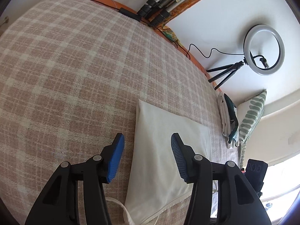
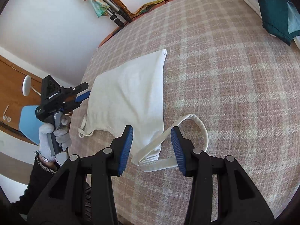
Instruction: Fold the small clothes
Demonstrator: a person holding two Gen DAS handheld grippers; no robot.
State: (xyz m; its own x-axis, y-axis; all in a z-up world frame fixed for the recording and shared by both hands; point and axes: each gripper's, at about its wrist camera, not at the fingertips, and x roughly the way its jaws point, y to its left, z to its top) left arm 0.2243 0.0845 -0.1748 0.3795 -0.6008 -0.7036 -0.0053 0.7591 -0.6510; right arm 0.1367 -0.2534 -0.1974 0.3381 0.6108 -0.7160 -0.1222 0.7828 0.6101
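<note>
White cotton top (image 2: 129, 91) is lying folded lengthwise on the checked blanket (image 2: 225, 93) covering the bed, one strap (image 2: 195, 123) still looping loose beside it, so cross folds seem left. Both the left gripper (image 1: 148, 155) and right gripper (image 2: 151, 148) are hovering over the top, jaws apart, gripping nothing. Beyond the top, folded clothes (image 1: 228, 120), a ring light (image 1: 262, 49) and a white wall are showing.
</note>
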